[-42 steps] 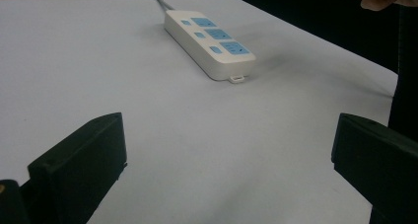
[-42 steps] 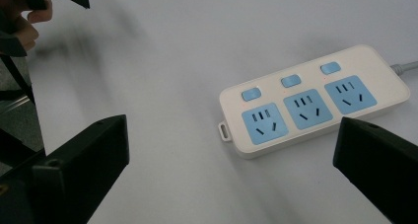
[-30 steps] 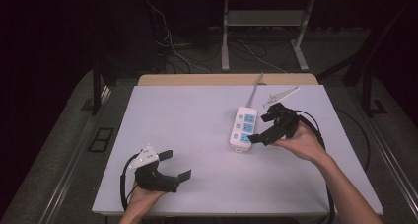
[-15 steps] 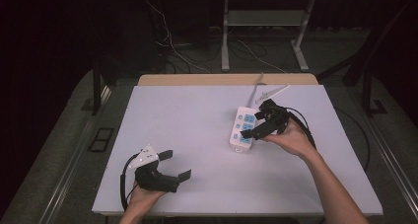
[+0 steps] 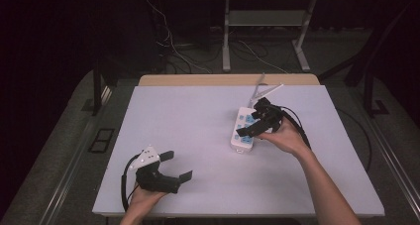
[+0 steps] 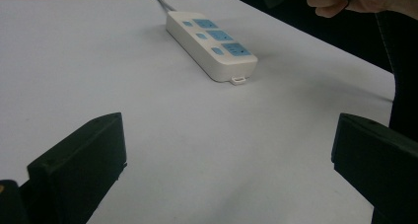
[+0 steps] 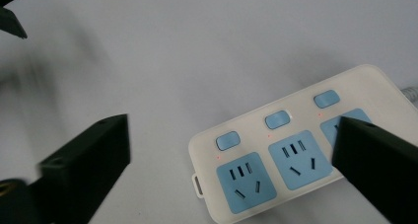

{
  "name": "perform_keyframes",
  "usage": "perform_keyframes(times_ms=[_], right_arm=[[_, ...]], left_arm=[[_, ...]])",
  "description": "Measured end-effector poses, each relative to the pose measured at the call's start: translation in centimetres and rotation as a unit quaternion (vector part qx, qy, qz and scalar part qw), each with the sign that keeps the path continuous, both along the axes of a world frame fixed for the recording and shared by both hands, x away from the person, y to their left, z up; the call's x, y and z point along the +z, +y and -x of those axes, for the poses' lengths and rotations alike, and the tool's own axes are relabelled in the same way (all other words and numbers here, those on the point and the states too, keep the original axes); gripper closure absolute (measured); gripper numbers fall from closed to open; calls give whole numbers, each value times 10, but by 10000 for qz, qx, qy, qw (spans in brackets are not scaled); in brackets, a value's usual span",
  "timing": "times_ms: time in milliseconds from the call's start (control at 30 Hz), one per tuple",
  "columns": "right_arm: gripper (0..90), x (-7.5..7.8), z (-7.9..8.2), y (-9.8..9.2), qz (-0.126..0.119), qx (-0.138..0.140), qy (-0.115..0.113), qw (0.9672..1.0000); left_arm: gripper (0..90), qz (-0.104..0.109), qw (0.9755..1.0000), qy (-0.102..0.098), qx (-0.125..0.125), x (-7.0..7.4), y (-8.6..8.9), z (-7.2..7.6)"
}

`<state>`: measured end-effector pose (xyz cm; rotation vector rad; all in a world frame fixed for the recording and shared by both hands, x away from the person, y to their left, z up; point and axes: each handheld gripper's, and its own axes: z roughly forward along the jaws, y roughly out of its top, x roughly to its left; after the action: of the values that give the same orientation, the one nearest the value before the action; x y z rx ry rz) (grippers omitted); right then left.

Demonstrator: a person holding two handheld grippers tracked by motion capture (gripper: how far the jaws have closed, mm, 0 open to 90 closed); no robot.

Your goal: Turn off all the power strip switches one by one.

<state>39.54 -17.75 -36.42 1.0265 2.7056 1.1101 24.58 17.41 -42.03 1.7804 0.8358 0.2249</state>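
Three blue sockets and switches mark the white power strip [image 7: 296,150]; the right gripper [image 5: 258,124] hovers wide open, jaws just narrowing, empty.

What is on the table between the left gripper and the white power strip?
Nothing: in the left gripper view, bare white table runs from the left gripper, its jaws wide apart, up to the power strip. The high view shows the same bare stretch.

Dim room; white table [image 5: 198,136] on grey floor [image 5: 59,136] (cables [image 5: 168,46] trailing behind)

Right gripper [image 5: 253,127] over white power strip [image 5: 242,130], jaws apart.
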Motion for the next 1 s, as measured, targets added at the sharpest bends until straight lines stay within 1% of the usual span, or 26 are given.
perform_keyframes(times_ms=[67, 133, 200, 233, 267, 400, 500, 600, 667, 733, 767, 833, 867, 1000], right_arm=[[74, -1, -1, 4, 79, -2, -1, 10000], [187, -1, -1, 7, 123, 85, -32, 9999], [248, -2, -1, 10, 159, 93, 5, 9998], [256, -3, -1, 12, 191, 87, 10, 9998], [286, -4, -2, 13, 211, 97, 15, 9997], [444, -8, -2, 16, 242, 90, 77, 9996], [547, -10, -4, 16, 203, 107, 172, 9996], [625, -13, -6, 14, 90, 21, 299, 9995], [692, -14, -8, 13, 65, -19, 316, 9995], [778, -15, -8, 12, 4, -3, 360, 9994], [813, -16, -9, 12, -49, 39, 379, 9993], [875, -18, -9, 11, -80, 55, 427, 9990], [897, -20, -10, 12, -81, 52, 472, 9988], [898, -26, -12, 12, -14, 32, 532, 9986]], left_arm=[[0, 1, 10000, 2, 7, 0, 0, 0], [0, 2, 10000, -2, 7, 0, 0, 0], [0, -3, 10000, -9, 5, 0, 0, 0], [0, -7, 10000, -9, 6, 0, 0, 0], [0, -11, 10000, -13, 6, 0, 0, 0], [0, -17, 10000, -21, -1, 0, 0, 0], [0, -26, 10000, -30, -5, 0, 0, 0], [0, -28, 10000, -33, -15, -1, -1, 1], [0, -30, 10000, -44, -30, 0, -1, 1], [0, -31, 10000, -46, -30, 0, -1, 1], [0, -31, 10000, -46, -29, 0, -1, 1], [0, -35, 10000, -47, -30, -1, -1, 1], [0, -35, 10000, -48, -32, -1, -1, 1], [0, -47, 10000, -46, -46, -1, -1, 1]])
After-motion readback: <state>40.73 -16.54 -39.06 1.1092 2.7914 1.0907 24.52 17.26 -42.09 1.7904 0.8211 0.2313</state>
